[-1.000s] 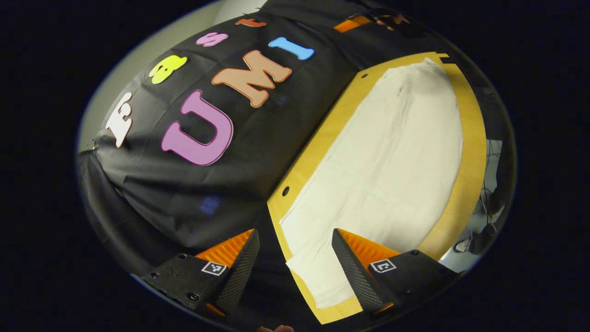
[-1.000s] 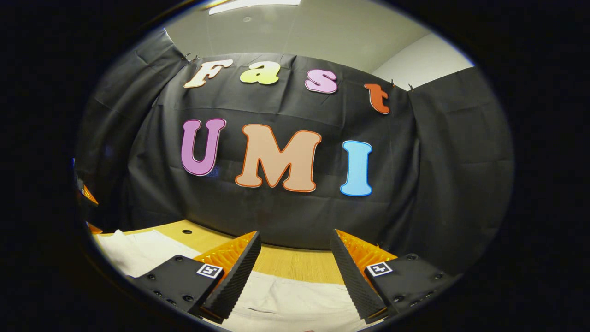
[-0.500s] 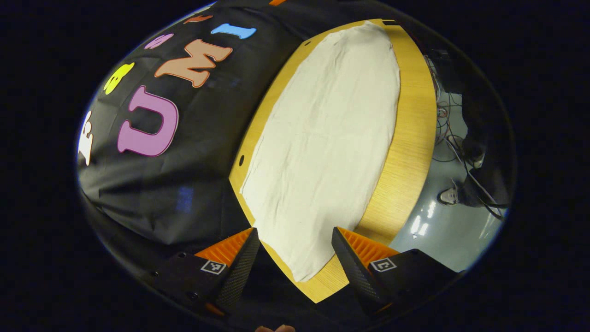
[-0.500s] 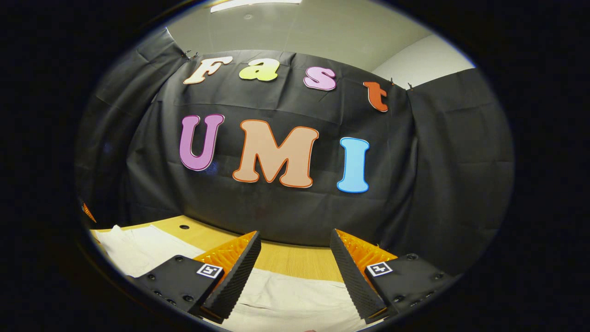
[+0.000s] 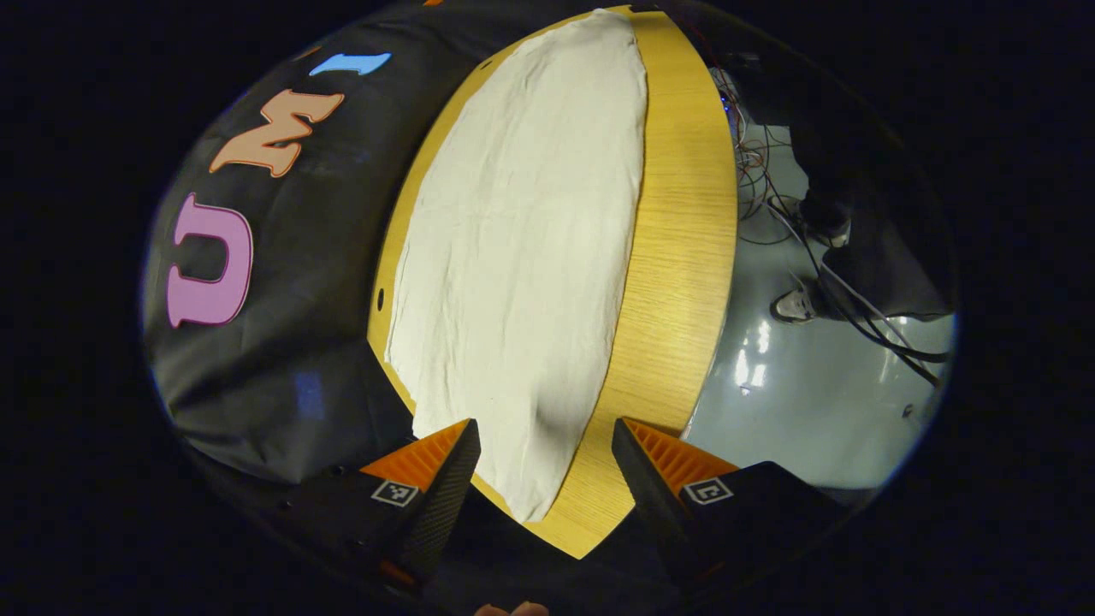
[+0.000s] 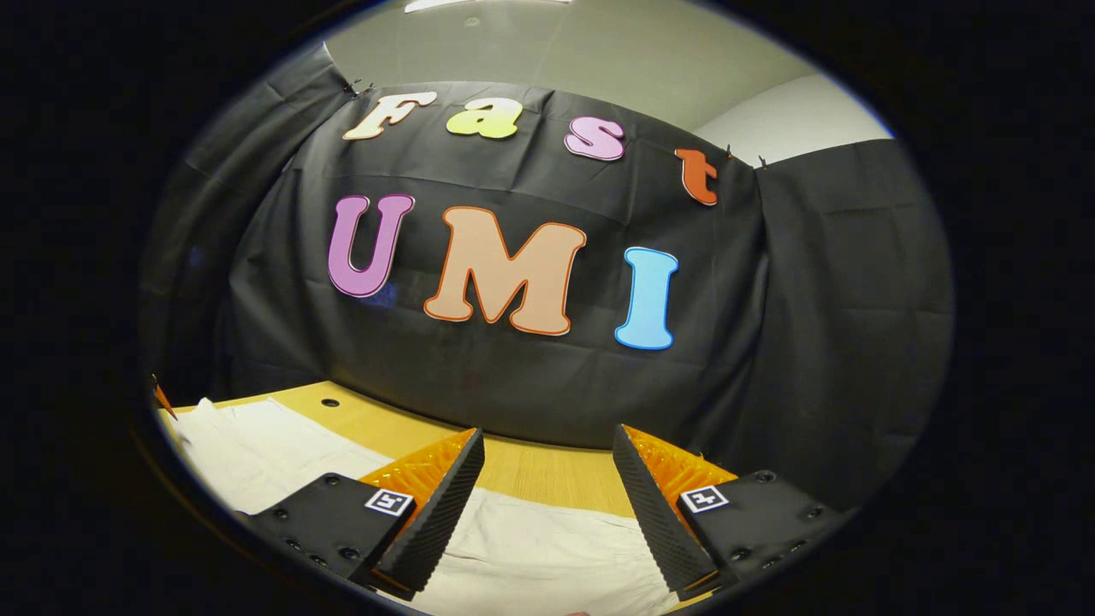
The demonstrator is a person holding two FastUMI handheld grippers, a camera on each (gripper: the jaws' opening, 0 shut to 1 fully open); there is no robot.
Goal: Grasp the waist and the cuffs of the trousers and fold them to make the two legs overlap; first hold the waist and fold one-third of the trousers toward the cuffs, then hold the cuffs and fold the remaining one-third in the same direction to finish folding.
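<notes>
Cream-white trousers [image 5: 522, 239] lie flat and lengthwise along the wooden table [image 5: 680, 248] in the left gripper view, one narrow end close to the camera. My left gripper [image 5: 543, 479] hovers open above that near end, nothing between its fingers. In the right gripper view the same trousers [image 6: 547, 556] spread across the table [image 6: 547, 475] below my right gripper [image 6: 547, 505], which is open and holds nothing. Which end is the waist I cannot tell.
The black booth cloth [image 6: 530, 376] hangs right behind the table's far edge. In the left gripper view a shiny grey floor [image 5: 804, 385] with cables [image 5: 855, 299] lies past the table's long edge. Small holes [image 5: 380, 301] dot the tabletop near the cloth.
The left gripper view has swung so the table's front edge and floor come into sight, and the trousers' near end now sits between its fingers. The right gripper has tipped slightly down; both stay open.
</notes>
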